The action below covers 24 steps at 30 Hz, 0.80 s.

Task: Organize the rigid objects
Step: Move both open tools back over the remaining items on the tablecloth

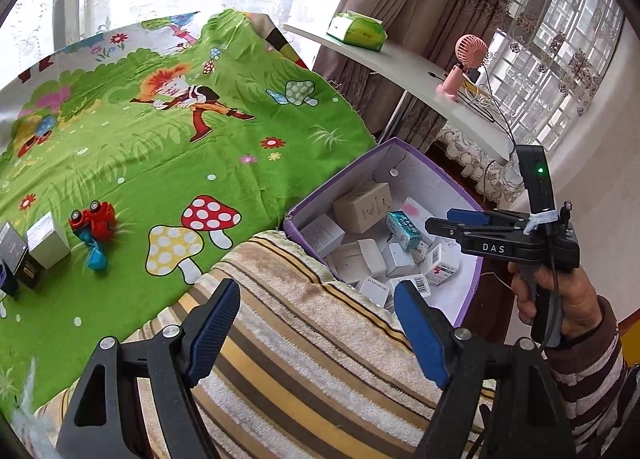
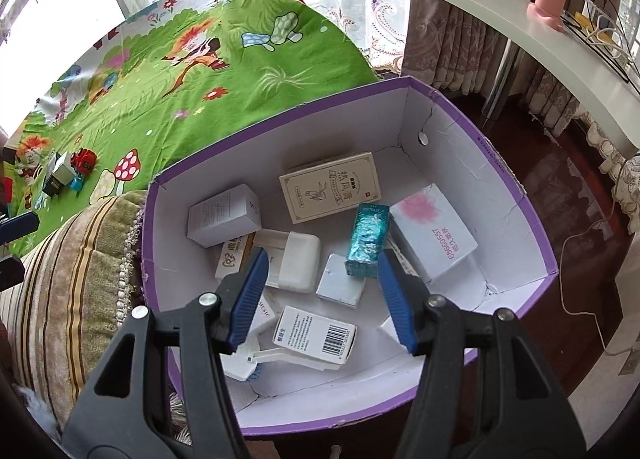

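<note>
Through my left wrist camera, my left hand-held gripper (image 1: 316, 333) stands wide open over the striped cushion (image 1: 304, 323), holding nothing. Left on the green sheet (image 1: 160, 163) are a white carton (image 1: 47, 240), a black carton (image 1: 18, 259) and a toy car (image 1: 94, 219). The cartons look light, stiff and easily dented, so I would pinch across their flat sides. The white one stands upright. The car lies wheels-up.

Through my right wrist camera, my right hand-held gripper (image 2: 322, 301) hangs open and empty above the purple box (image 2: 516, 195). Inside, the teal pack (image 2: 368, 239) lies flat, its long axis running away from me.
</note>
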### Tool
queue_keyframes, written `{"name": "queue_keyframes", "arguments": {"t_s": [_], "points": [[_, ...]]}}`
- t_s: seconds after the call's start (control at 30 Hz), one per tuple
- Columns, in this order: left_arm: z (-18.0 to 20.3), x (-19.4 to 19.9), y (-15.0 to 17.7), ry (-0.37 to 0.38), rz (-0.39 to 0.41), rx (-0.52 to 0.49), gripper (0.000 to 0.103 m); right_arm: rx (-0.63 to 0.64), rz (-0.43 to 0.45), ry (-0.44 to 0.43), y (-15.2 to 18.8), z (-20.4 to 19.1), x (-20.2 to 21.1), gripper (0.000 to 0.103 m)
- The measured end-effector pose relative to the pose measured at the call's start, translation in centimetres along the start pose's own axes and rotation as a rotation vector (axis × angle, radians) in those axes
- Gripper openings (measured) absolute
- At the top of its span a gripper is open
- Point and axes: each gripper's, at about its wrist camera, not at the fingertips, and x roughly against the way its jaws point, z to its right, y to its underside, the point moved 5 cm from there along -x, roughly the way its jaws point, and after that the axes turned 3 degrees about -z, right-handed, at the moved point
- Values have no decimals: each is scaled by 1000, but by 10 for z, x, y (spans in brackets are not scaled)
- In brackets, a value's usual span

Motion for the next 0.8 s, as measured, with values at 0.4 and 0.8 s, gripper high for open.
{"name": "queue_keyframes", "arguments": {"t_s": [0.4, 0.8], "points": [[-103, 50, 29, -146, 51, 155, 80, 186, 15, -153, -23, -127, -2, 61], [-166, 78, 51, -247, 60, 206, 80, 344, -16, -250, -33, -234, -13, 61]]}}
